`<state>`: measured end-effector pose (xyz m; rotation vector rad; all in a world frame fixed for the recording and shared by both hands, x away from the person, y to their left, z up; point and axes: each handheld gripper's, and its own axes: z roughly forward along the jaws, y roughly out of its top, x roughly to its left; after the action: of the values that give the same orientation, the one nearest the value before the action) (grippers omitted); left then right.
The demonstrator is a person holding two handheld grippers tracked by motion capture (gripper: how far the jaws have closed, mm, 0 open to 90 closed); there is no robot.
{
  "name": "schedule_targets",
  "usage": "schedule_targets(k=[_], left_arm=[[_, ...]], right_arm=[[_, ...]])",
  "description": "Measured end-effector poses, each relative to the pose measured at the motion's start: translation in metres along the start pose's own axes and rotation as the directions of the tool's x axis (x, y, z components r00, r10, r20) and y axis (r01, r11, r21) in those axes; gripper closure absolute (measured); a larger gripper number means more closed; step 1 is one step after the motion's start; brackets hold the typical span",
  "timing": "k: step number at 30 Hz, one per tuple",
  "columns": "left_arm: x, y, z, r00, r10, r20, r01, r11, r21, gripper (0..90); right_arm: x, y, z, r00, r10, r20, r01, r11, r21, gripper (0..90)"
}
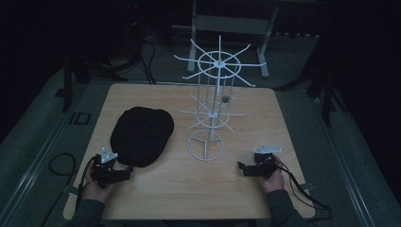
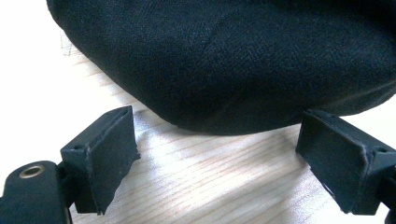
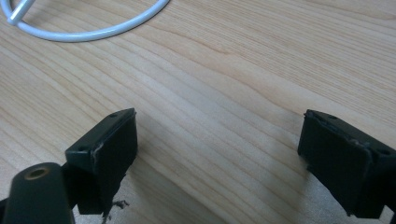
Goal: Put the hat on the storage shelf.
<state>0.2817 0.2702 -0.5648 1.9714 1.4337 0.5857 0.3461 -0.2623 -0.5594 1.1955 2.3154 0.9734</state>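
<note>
Black cap (image 1: 142, 136) lies flat on the wooden surface (image 1: 189, 189), left of centre, near the front half; its rear edge sits just beside the left gripper (image 1: 126, 171), apart from it; in the left gripper view the cap's (image 2: 233, 60) rounded rim lies just ahead of the jaws, with bare wood between; left gripper (image 2: 217, 154) jaws stand wide open, nothing between them. White wire rack (image 1: 213, 104) stands upright at mid-surface, right of the cap, ring base on the wood, spoked arms at two levels. Right gripper (image 1: 241, 166) rests low at the front right, well apart from the cap, pointing toward the rack's base; right gripper (image 3: 217, 154) jaws wide open over bare wood; a curve of the rack's base ring (image 3: 93, 28) shows farther ahead. Each gripper is held in a hand coming from the near edge.
</note>
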Motion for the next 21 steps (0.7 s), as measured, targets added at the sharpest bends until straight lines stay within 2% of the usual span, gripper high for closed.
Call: schedule_targets(k=[11,16,21], left_arm=[[0.0,-0.001,-0.001,1.0,-0.003,-0.002,0.003,0.9999,-0.01,16.5],[0.001,-0.004,-0.007,0.9999,0.008,0.013,-0.008,0.9996,-0.027,32.1],[0.003,-0.004,-0.012,0.9997,0.023,0.011,-0.023,0.9997,-0.008,49.6]], right_arm=[[0.0,0.0,0.0,1.0,0.002,0.003,-0.002,1.0,0.0,11.6],[0.0,0.0,0.0,1.0,0.003,0.004,-0.003,1.0,0.0,11.5],[0.0,0.0,0.0,1.0,0.004,0.004,-0.004,1.0,-0.001,11.5]])
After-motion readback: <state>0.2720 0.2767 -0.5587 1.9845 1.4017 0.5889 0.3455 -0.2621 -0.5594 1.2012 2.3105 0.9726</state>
